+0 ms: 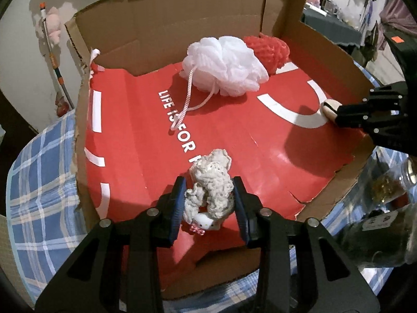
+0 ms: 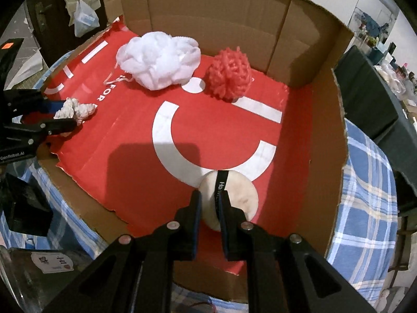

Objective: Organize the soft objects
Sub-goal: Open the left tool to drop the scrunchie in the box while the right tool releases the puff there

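Both claws angled steeply down: left claw (image 1: 209, 198) clamped on crochet scrunchie (image 1: 212, 182), right claw (image 2: 210, 203) on powder puff (image 2: 239, 198).

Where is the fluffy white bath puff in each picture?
Left wrist view: the white bath puff sits upper middle, near the box's back wall, with the red yarn ball right behind it.
Right wrist view: the white bath puff sits upper left, with the red yarn ball to its right.
Shared landmark: the cardboard box with the red printed floor.
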Available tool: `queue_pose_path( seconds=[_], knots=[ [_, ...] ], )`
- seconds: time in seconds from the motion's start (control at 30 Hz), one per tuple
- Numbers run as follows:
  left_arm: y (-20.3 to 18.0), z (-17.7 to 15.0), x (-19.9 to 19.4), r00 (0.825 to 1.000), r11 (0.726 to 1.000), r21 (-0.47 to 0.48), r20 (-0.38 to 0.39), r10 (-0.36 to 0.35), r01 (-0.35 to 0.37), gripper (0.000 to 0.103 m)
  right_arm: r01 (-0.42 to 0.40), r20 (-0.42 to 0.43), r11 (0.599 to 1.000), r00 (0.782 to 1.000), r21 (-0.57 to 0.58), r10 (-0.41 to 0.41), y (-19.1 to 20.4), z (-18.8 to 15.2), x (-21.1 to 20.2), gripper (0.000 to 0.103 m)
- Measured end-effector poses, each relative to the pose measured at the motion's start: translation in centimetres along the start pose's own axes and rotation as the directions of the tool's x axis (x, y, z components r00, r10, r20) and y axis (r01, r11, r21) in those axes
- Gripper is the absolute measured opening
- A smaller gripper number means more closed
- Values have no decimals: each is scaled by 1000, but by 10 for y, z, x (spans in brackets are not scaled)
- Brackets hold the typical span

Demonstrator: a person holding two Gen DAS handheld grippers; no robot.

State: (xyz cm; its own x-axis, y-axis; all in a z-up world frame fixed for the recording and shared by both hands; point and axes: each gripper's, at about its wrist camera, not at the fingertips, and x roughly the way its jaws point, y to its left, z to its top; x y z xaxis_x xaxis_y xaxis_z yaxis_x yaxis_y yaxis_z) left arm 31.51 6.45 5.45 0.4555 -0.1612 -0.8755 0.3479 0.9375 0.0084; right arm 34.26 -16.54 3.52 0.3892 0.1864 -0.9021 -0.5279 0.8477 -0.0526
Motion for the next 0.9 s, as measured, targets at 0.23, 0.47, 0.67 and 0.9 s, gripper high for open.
queue_pose_path(
  seconds=[0.23,0.47,0.67,0.9],
  knots=[
    [-4,1,1,1000,1000,17,-1,0,0,44,-13,-5,1000,1000,7,13,-3,-1,0,18],
    [-11,2,-8,1000,999,41,30,-6,5,62,-51,-5,999,999,6,51,-1,1,1,43],
    [-13,2,-32,996,1000,21,86,-19,18,69,-37,35,999,999,3,37,7,-1,-16,60],
    [-26,-11,-83,974,1000,-5,225,-24,26,80,-21,150,999,988,32,16,12,-9,-64,76]
  ],
)
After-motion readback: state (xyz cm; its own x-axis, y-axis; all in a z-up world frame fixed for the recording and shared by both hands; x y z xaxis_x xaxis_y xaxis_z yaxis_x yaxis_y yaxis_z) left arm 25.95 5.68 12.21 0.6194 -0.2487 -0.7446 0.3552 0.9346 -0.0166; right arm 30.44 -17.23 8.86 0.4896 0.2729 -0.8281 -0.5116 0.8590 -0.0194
